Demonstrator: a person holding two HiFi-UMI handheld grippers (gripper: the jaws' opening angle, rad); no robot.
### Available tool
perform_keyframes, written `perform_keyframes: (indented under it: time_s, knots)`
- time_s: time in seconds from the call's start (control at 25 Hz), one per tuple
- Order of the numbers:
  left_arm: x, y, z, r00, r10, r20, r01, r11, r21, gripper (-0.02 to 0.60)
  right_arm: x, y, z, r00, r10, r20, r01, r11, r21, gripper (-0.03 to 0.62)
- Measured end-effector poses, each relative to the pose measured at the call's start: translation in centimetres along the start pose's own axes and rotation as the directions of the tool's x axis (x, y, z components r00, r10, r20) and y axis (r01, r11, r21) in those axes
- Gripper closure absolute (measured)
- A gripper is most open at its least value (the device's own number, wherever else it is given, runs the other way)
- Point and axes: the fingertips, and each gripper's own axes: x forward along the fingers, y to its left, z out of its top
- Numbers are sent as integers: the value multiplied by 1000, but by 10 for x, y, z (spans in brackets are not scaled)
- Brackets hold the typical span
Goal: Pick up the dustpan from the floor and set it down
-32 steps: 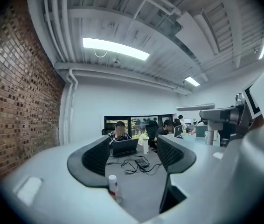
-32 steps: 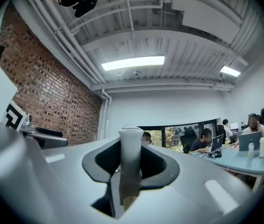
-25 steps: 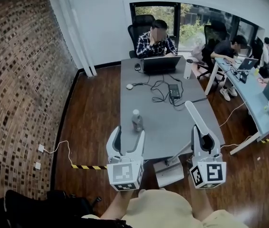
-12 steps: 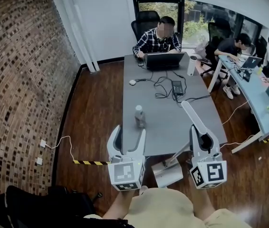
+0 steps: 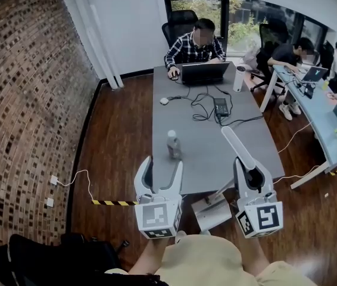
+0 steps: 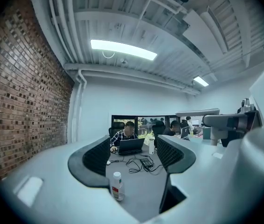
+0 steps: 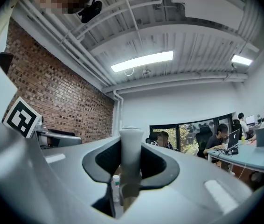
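The dustpan has a long white handle point(image 5: 235, 149) and a grey pan point(image 5: 211, 213) that hangs low in front of the table's near edge. My right gripper point(image 5: 249, 173) is shut on the handle, which rises between its pads in the right gripper view, where the handle point(image 7: 131, 148) fills the gap of the right gripper point(image 7: 131, 166). The handle's top leans over the grey table point(image 5: 246, 148). My left gripper point(image 5: 161, 168) is held level beside it, open, with nothing between its fingers; through the left gripper point(image 6: 133, 157) only the table shows.
A plastic bottle point(image 5: 172, 145) stands near the table's front end. At the far end a seated person works at a laptop point(image 5: 204, 72) with cables and a power strip. Brick wall on the left, striped tape point(image 5: 112, 203) on the wooden floor, a black bag point(image 5: 55, 258) by my feet.
The right gripper has tipped a little upward with the dustpan handle, whose top has swung slightly left over the table. The left gripper has kept still.
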Motion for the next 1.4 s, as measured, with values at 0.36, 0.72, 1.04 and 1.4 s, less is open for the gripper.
perform_keyframes:
  time_s: [0.36,0.72,1.04,1.4]
  knots:
    - [22,-53,1,984,-180,16,180,984,-3,282,-18,-29,-7,996,-82,-24,83,996,21,497]
    - [47,-130,-30,924,-380,-47,380,925,-5,284,-57,-80,-29,972,-218,-85,222,975,33,496]
    - [54,-199,-54,821,-565,-80,565,825,-25,284,-100,-117,-65,919,-355,-171,357,934,-19,494]
    - [66,-258,-107,718,-683,-134,692,721,31,281,-131,-153,-183,851,-375,-368,381,923,-58,493]
